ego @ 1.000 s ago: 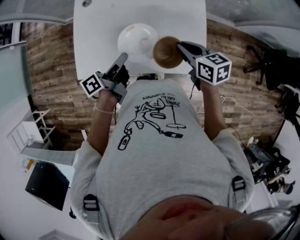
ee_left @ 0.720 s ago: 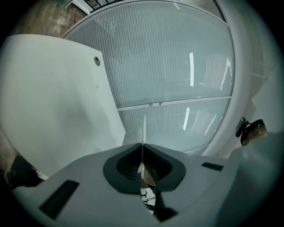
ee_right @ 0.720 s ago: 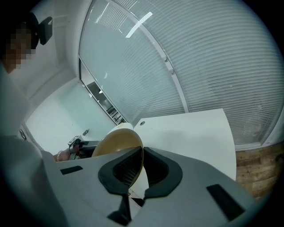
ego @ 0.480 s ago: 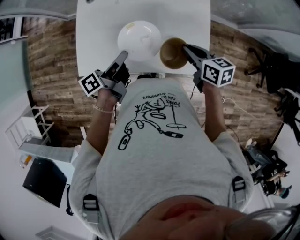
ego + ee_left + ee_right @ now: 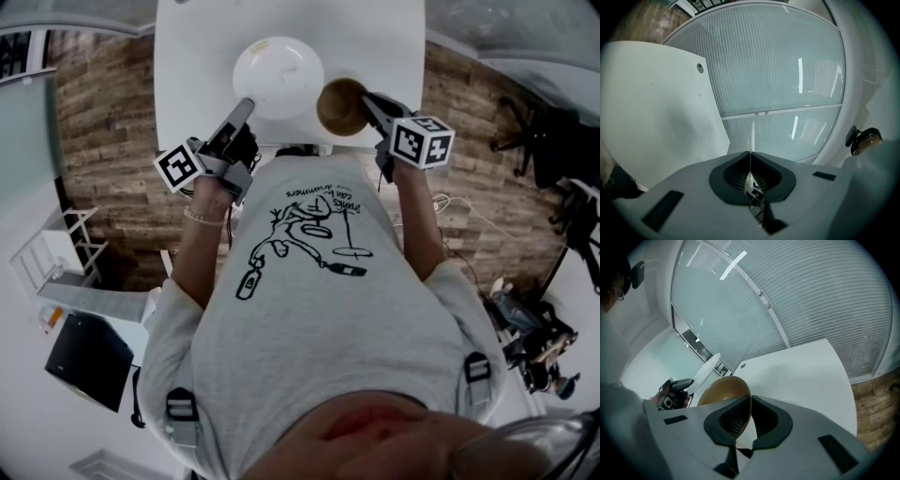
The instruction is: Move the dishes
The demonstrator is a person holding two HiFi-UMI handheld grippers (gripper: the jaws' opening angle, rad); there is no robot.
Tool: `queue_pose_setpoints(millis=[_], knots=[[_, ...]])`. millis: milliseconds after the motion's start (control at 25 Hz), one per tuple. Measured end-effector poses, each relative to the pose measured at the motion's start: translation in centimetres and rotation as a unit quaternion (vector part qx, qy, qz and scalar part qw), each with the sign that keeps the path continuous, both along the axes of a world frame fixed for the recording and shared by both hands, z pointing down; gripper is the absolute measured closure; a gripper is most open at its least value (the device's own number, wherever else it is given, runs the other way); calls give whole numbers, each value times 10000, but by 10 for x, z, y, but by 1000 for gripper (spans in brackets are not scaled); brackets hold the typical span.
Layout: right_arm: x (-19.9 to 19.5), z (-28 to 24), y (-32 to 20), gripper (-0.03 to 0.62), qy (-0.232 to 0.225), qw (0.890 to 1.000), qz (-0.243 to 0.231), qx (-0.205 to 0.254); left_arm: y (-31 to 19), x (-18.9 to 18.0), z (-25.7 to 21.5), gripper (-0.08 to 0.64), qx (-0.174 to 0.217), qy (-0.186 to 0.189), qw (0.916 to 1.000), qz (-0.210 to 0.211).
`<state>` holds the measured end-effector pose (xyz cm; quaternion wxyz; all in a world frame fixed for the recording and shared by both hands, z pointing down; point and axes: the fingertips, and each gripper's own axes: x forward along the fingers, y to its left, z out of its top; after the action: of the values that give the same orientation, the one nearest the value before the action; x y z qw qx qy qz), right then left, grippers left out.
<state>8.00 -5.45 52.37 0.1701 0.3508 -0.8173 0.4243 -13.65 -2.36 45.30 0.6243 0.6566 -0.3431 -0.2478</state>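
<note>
Over the near end of the table [image 5: 187, 56] you're holding both dishes up, just beside each other. Plate [image 5: 278, 77]: left gripper [image 5: 246, 108] clamped tight on its near rim, and the plate looks tilted. Bowl [image 5: 339, 105]: right gripper [image 5: 367, 101] pinching its wall, one jaw inside, one outside. Thin rim grips like these can slip, so don't ease either clamp. Move slow, don't knock plate against bowl, and set each flat before letting go.

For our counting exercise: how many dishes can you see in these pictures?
2. A white plate, its edge in the left gripper, and a brown bowl in the right gripper. No others show.
</note>
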Motion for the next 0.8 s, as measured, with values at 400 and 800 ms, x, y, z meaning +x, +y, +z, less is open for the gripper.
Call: queue_pose_setpoints(millis=[400, 800], knots=[[4, 33, -1, 549, -123, 9992, 383, -32, 2, 6, -16, 551, 141, 66, 9999, 41], [-1, 67, -6, 549, -15, 9982, 605, -46, 1, 8, -28, 551, 245, 104, 9996, 80]])
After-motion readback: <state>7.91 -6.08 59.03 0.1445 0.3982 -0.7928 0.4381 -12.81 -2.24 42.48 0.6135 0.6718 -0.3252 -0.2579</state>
